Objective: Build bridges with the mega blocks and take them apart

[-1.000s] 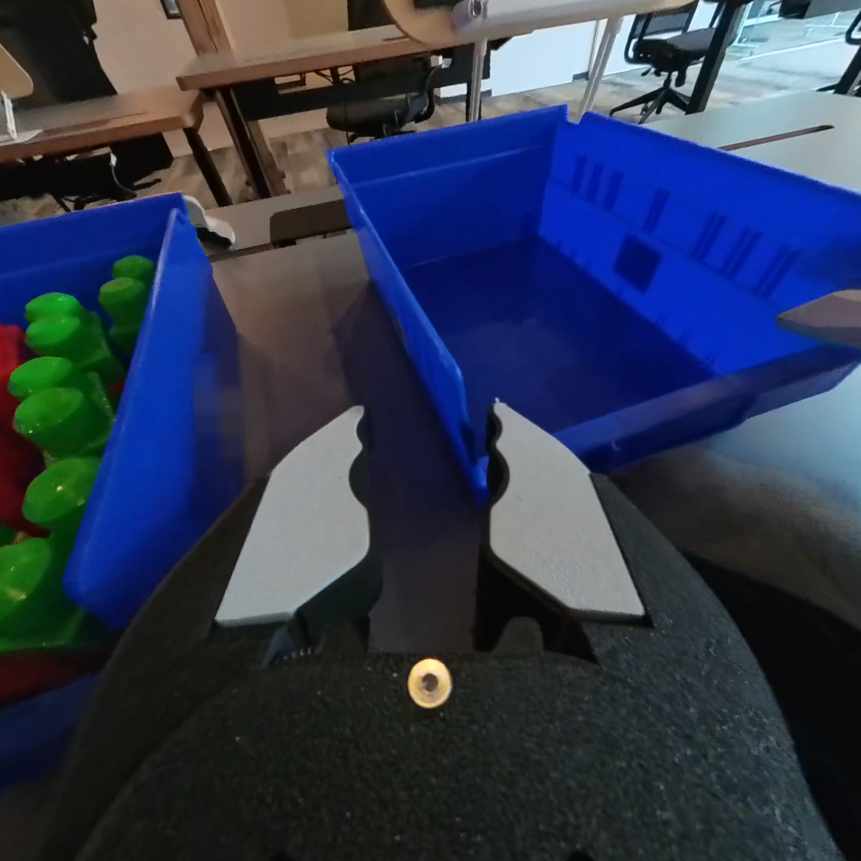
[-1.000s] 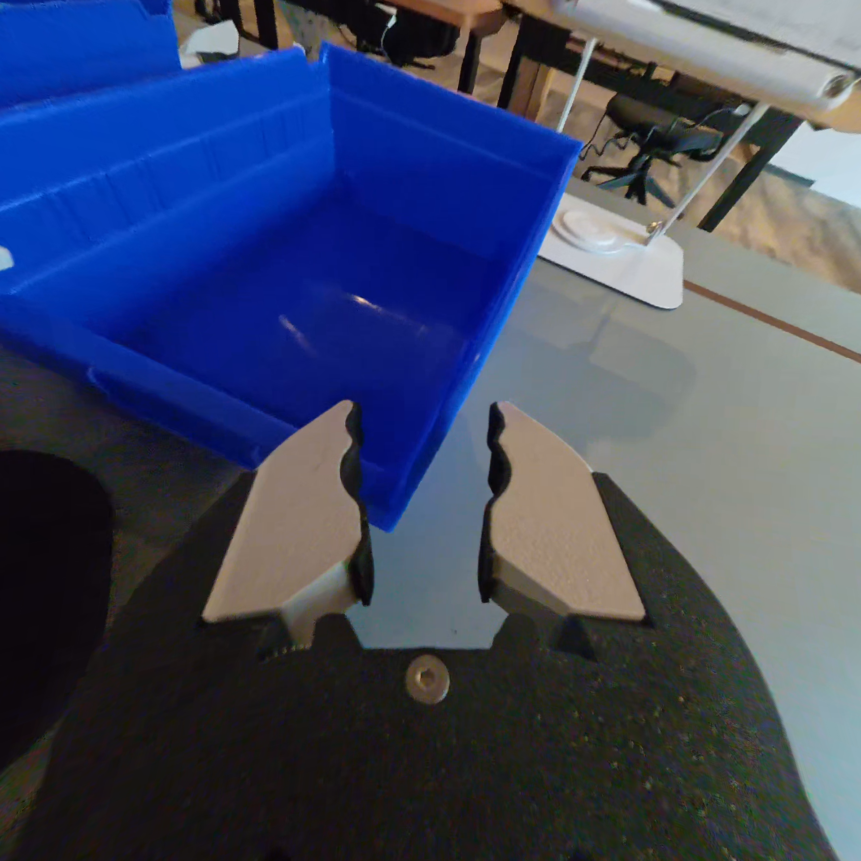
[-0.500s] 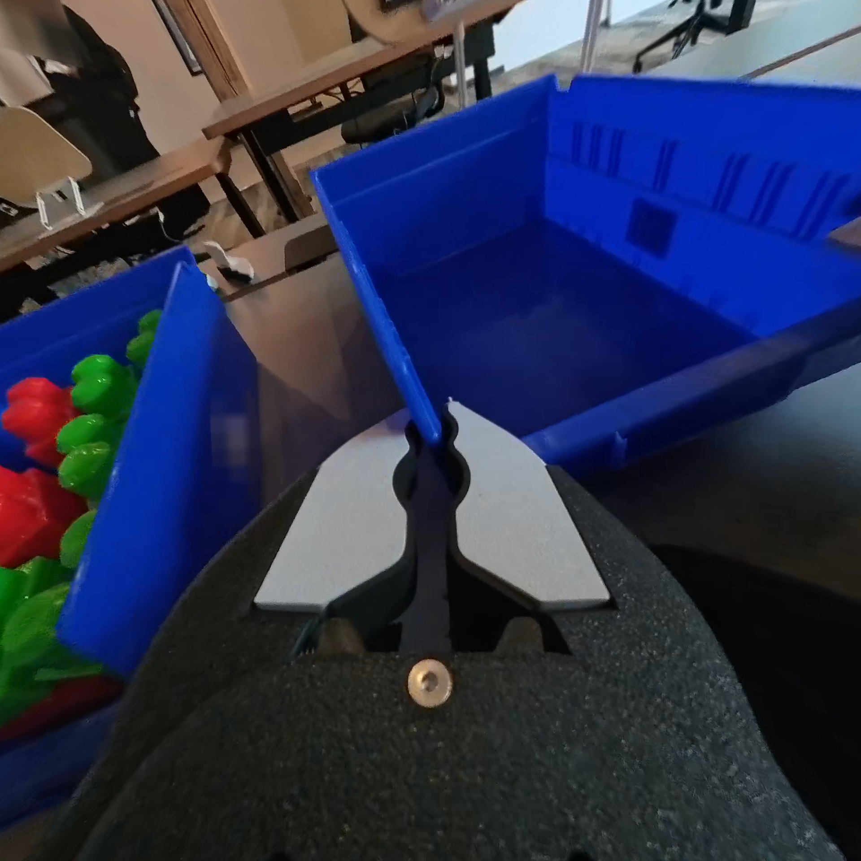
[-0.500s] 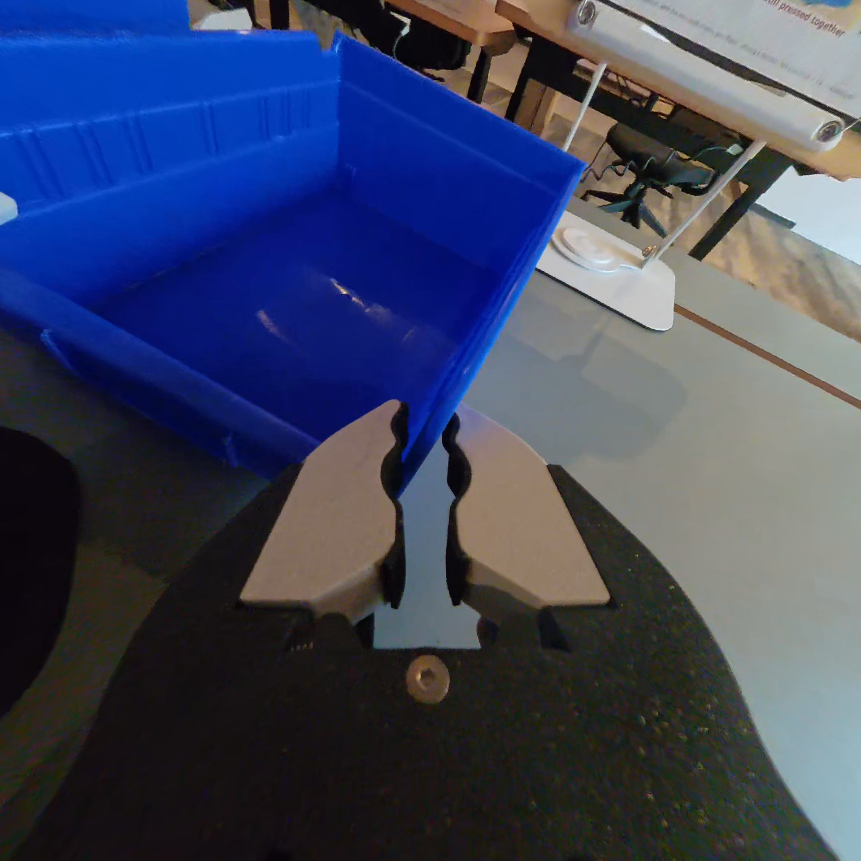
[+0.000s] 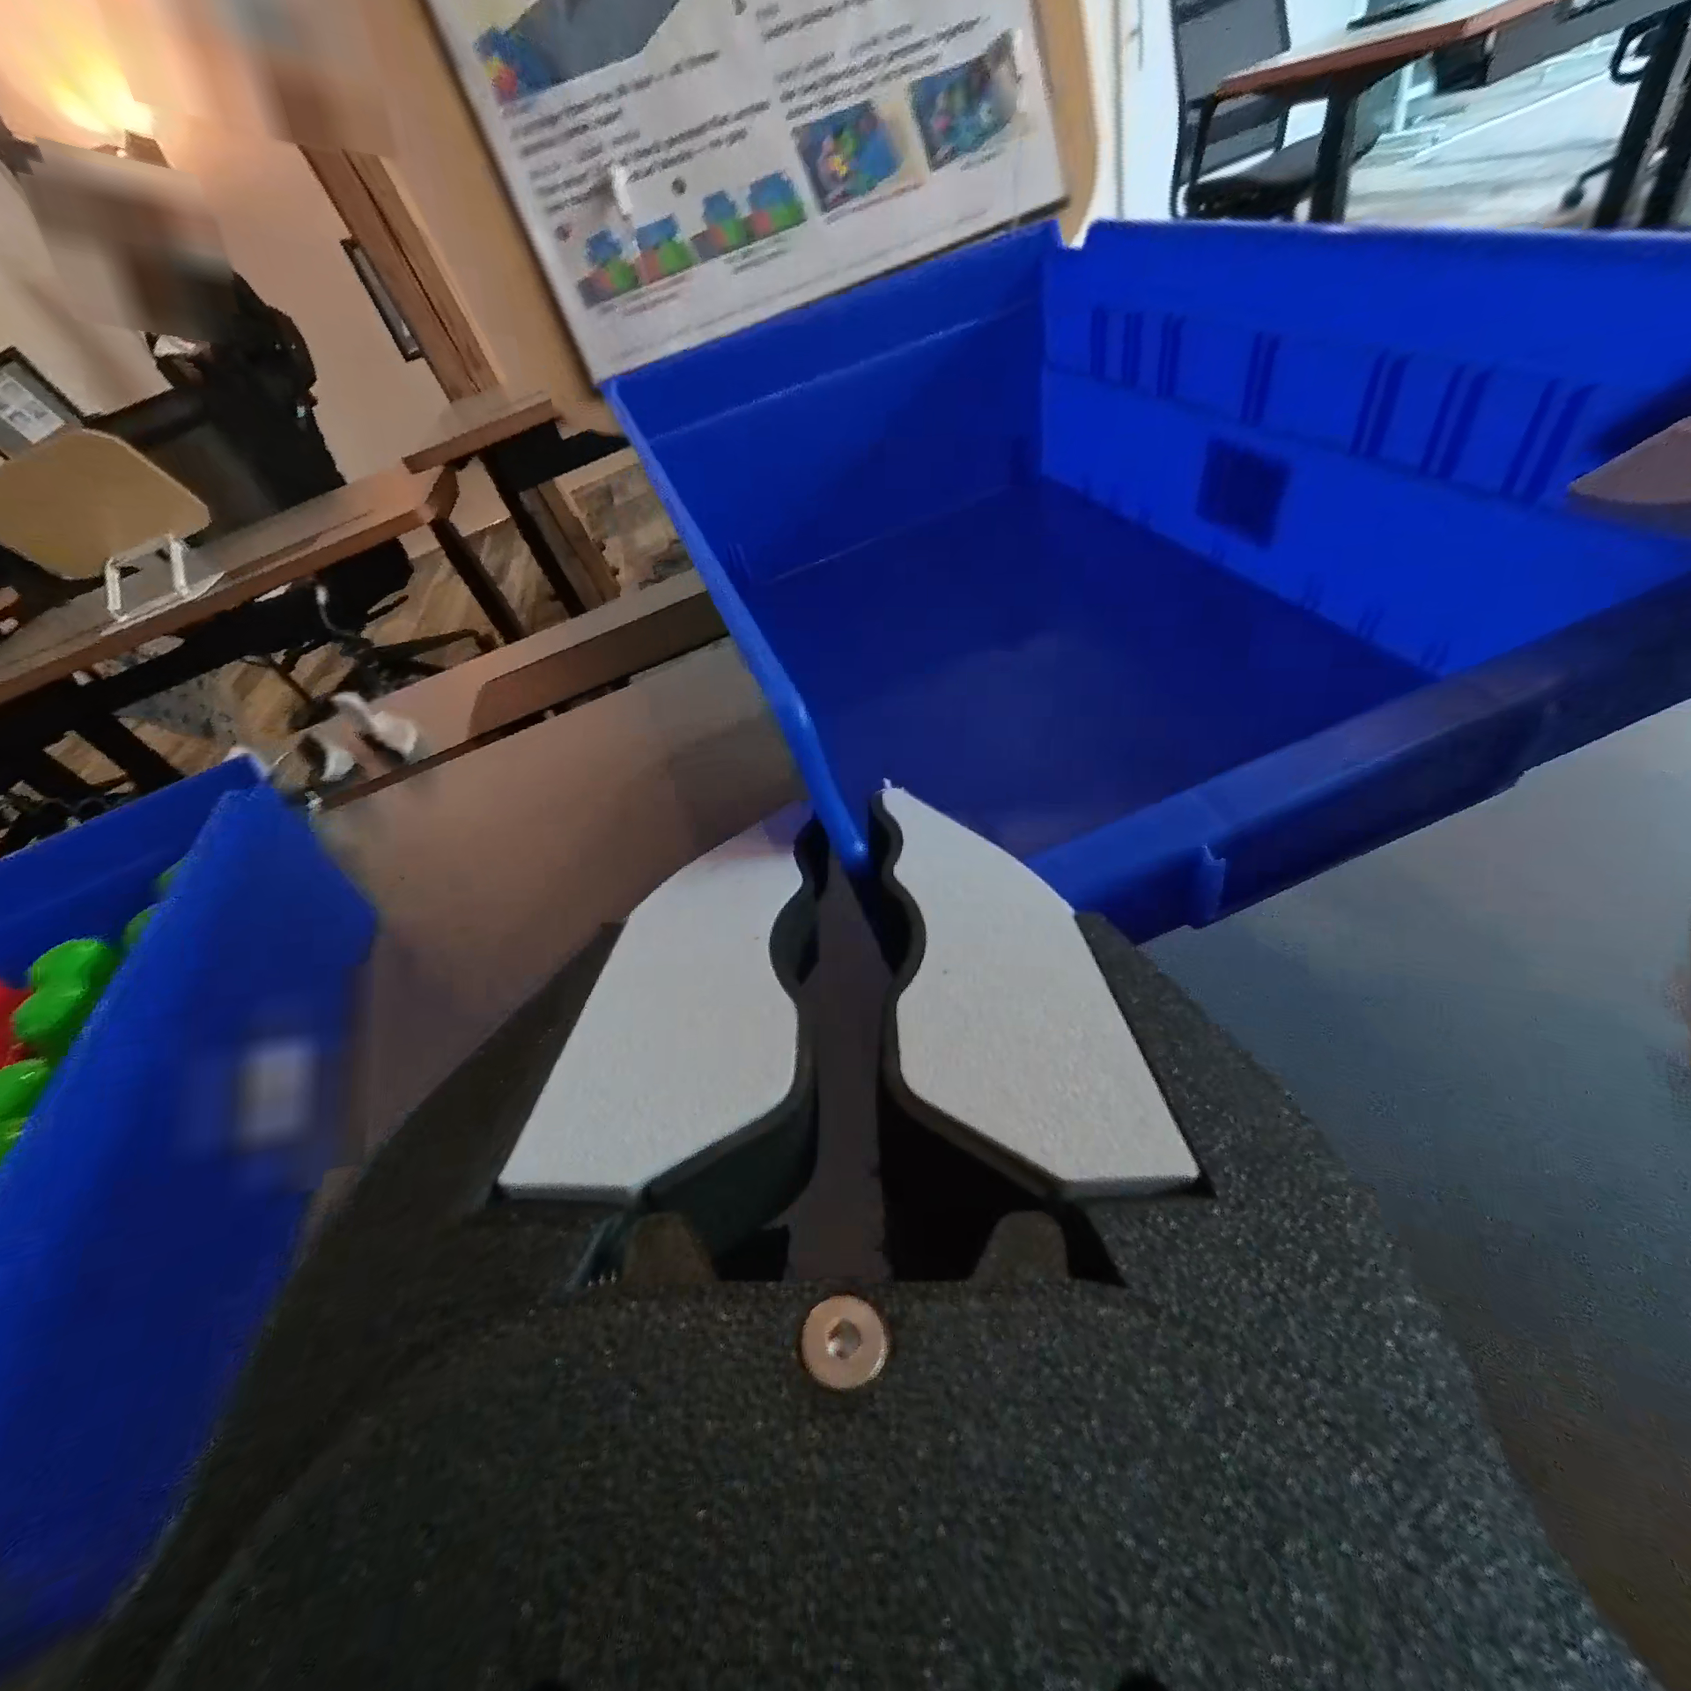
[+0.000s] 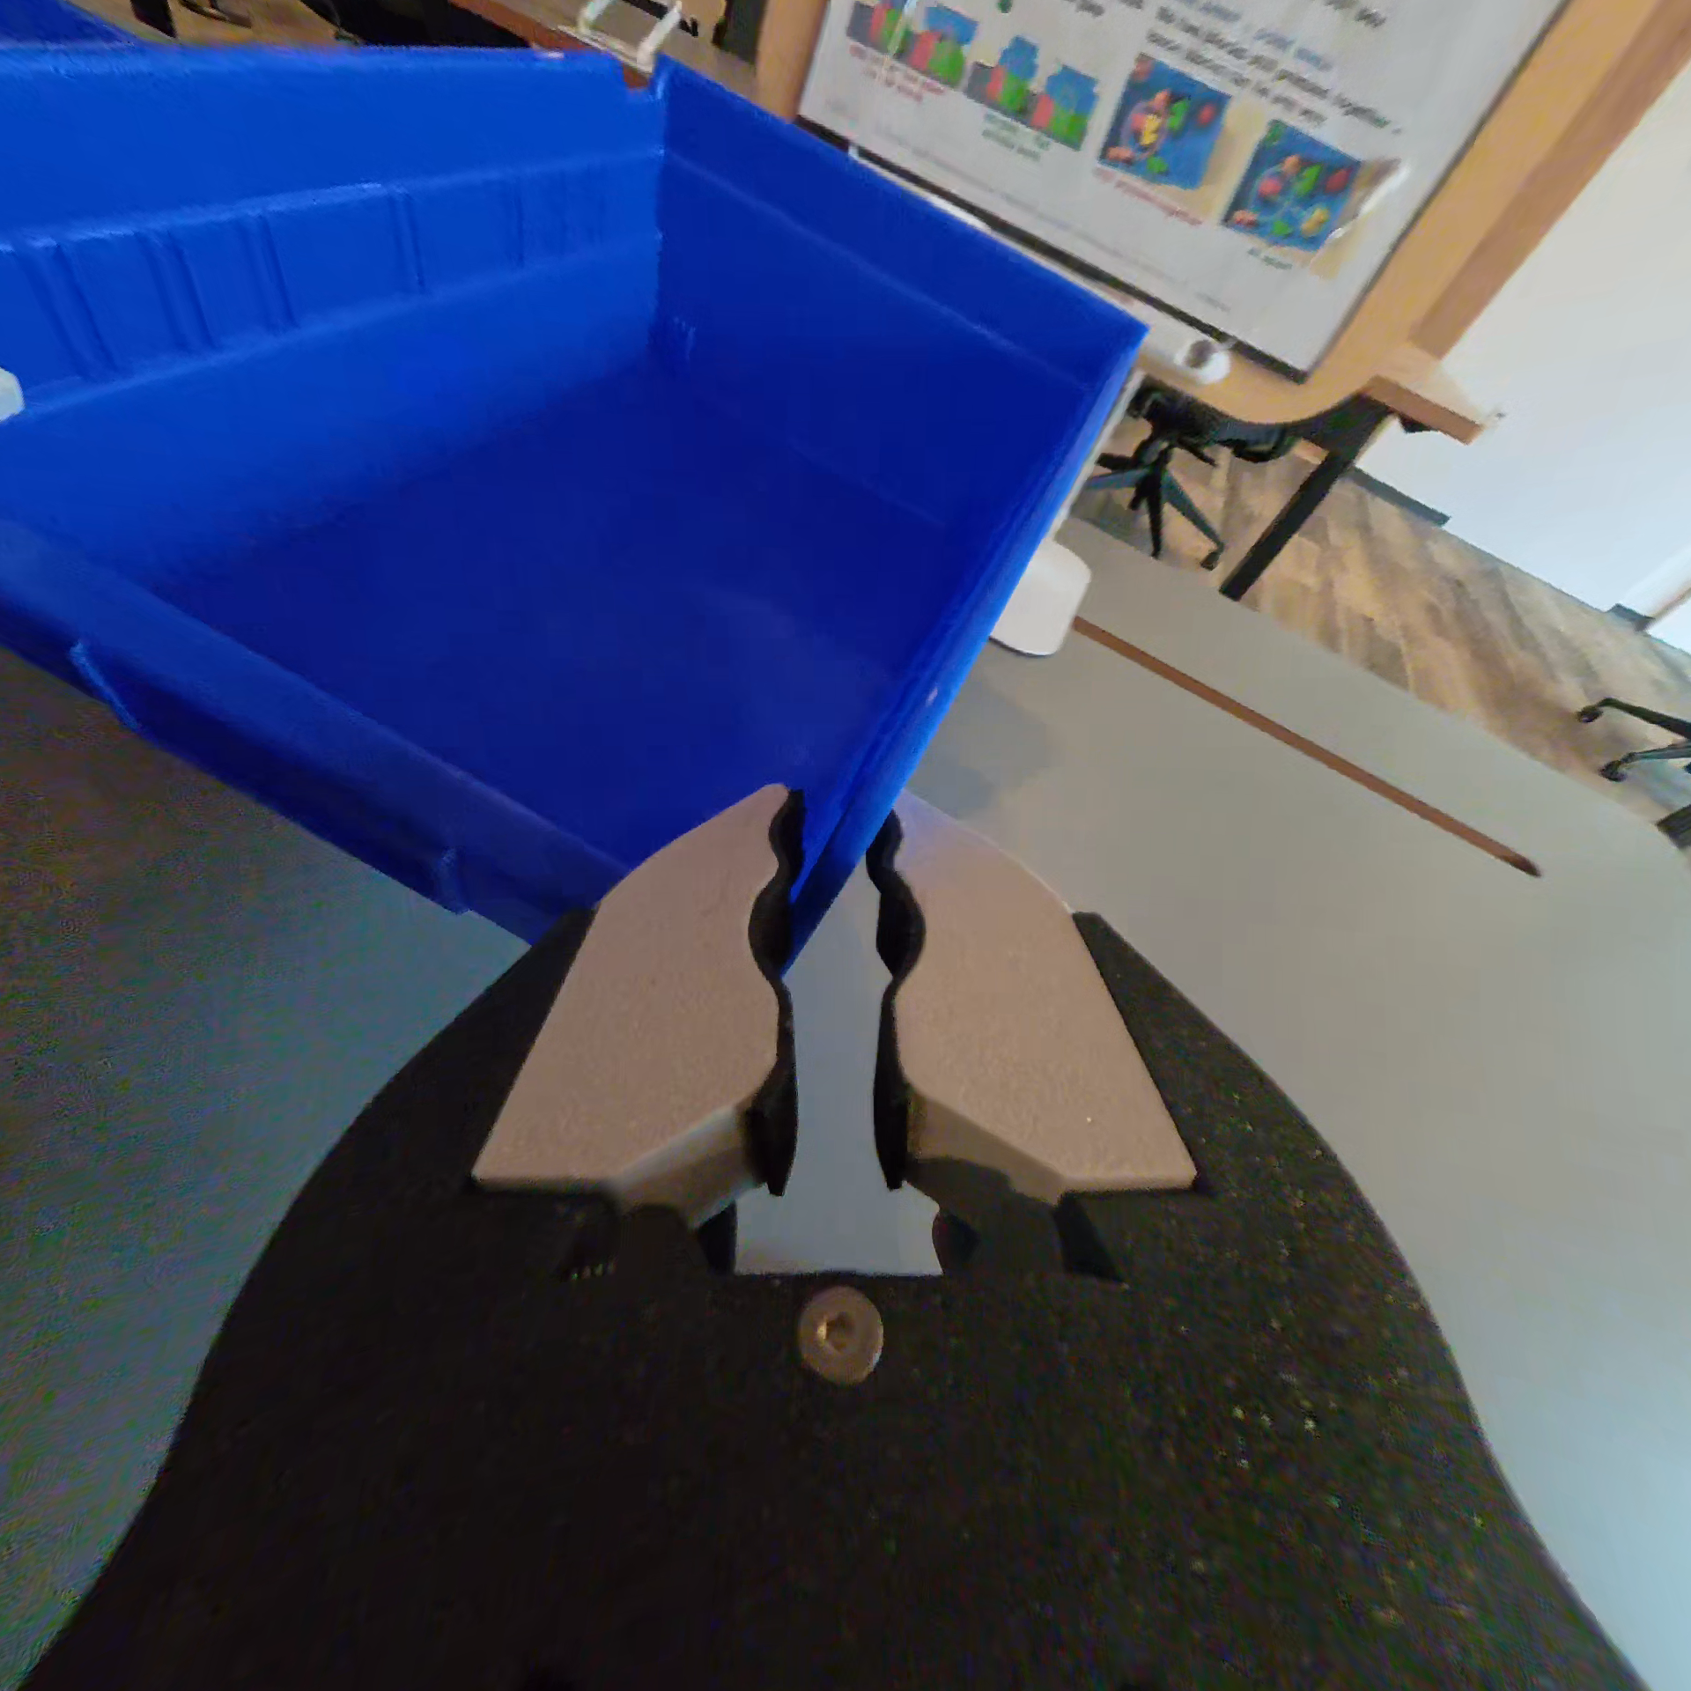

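The green and red plastic mega blocks lie in a blue bin at left. Left gripper and right gripper have jaws closed on opposite side walls of an empty blue plastic bin, above the grey surface. Behind stands a poster board.

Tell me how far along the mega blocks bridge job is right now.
Nothing built is visible. In hand: the left gripper and right gripper are each shut on a front corner of the empty blue bin, which looks tilted off the table. Red and green blocks sit in the other blue bin. Building and dismantling the bridges appear to remain.
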Demonstrator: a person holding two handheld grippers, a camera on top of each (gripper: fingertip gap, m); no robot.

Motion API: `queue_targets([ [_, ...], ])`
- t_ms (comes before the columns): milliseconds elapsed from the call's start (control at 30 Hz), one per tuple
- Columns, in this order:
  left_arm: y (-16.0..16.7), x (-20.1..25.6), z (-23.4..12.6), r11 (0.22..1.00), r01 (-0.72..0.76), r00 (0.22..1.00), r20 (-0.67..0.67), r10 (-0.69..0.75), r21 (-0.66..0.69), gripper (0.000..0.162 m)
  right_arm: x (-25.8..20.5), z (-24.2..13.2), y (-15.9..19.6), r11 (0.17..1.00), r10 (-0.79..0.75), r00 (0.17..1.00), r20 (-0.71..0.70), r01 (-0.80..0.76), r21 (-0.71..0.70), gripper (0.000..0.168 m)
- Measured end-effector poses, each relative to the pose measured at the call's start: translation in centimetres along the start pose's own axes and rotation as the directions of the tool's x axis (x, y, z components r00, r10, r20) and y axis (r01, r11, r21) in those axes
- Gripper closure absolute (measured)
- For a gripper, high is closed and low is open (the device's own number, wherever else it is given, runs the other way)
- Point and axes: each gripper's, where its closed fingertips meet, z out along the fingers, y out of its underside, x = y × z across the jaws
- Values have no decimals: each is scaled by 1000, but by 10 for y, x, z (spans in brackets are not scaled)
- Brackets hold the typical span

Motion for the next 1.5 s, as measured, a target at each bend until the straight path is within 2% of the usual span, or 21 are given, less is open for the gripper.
queue_targets([
  [200, -20, 85, 25, 1000, 22, 996, -83, -20, 23, 153, 75, -34, 36, 999, -35, 999, -37, 34, -29, 155],
  [333, -31, 141, 47, 1000, 11, 991, -133, -10, 5, 153, 123, -51, 71, 998, 0, 998, -62, -4, -63, 156],
  [633, -45, 251, 84, 995, -102, 967, -236, 96, -15, 150, 218, -78, 131, 996, 0, 994, -108, -10, -88, 157],
  [1100, -58, 343, 118, 978, -209, 917, -352, 189, -19, 145, 299, -96, 182, 997, 28, 992, -122, -37, -71, 157],
  [1500, -63, 369, 135, 972, -235, 897, -390, 209, -20, 143, 327, -96, 200, 995, 39, 990, -139, -51, -90, 157],
])
